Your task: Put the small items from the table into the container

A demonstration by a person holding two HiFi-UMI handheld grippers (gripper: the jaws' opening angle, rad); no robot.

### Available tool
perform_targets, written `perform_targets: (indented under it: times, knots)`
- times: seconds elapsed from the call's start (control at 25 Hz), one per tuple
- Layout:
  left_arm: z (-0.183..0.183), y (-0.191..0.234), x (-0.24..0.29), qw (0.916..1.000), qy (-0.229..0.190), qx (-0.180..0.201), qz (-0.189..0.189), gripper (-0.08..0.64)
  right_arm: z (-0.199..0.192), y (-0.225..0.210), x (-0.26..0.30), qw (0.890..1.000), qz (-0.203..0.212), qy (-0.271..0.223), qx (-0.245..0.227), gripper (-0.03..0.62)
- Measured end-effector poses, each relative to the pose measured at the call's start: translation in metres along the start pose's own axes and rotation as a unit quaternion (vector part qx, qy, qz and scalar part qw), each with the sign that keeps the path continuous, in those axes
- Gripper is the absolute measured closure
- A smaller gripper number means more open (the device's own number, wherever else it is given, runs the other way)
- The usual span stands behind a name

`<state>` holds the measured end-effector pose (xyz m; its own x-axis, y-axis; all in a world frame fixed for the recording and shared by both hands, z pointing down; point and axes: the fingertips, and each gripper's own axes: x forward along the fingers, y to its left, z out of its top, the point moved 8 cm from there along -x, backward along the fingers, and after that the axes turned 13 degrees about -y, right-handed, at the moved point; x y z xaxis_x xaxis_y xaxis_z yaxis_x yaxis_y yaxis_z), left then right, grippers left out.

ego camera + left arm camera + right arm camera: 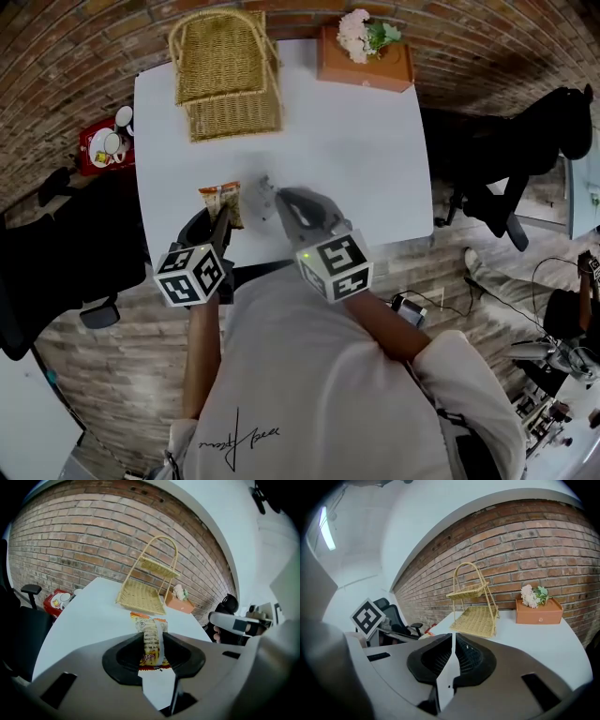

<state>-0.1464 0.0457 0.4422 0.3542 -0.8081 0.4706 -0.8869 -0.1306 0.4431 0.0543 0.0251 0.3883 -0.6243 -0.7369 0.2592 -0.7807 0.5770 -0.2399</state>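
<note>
The white table (366, 159) is mostly bare, so I have open room to work. At its far edge stands the two-tier wicker basket (225, 80) against the brick wall. I take that to be the container, with its lower tray facing me and easy to reach from the front. Beside it sits an orange box (367, 64) with flowers on top, well out of my path.

My right gripper (452, 656) hangs over the near part of the table with its jaws pressed together and nothing between them. It is parked to one side, I judge, so it stays clear of the other hand.

My left gripper (152, 649) is the working one. Its jaws pinch a snack packet (151, 637) across its narrow middle, which suits a soft wrapper that would sag if taken by an end. The packet looks clear of the table near the front edge, well apart from the basket, and the gripper is aimed toward that basket — the carry across comes next, I'd say.
</note>
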Motion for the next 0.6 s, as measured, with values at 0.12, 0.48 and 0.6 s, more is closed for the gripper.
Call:
perform_targets:
  times: [0.12, 0.48, 0.6]
  knots:
    - [0.010, -0.005, -0.002, 0.9999, -0.013, 0.003, -0.005, 0.429, 0.002, 0.001, 0.000, 1.000, 0.004, -0.002, -0.006, 0.571]
    - [0.032, -0.025, 0.000, 0.9987, -0.042, 0.003, -0.028, 0.430, 0.007, -0.007, -0.008, 1.000, -0.012, -0.015, -0.009, 0.571]
    - [0.041, -0.030, 0.000, 0.9979, -0.052, 0.004, -0.037, 0.430, 0.009, -0.006, -0.007, 1.000, -0.011, -0.017, -0.005, 0.571]
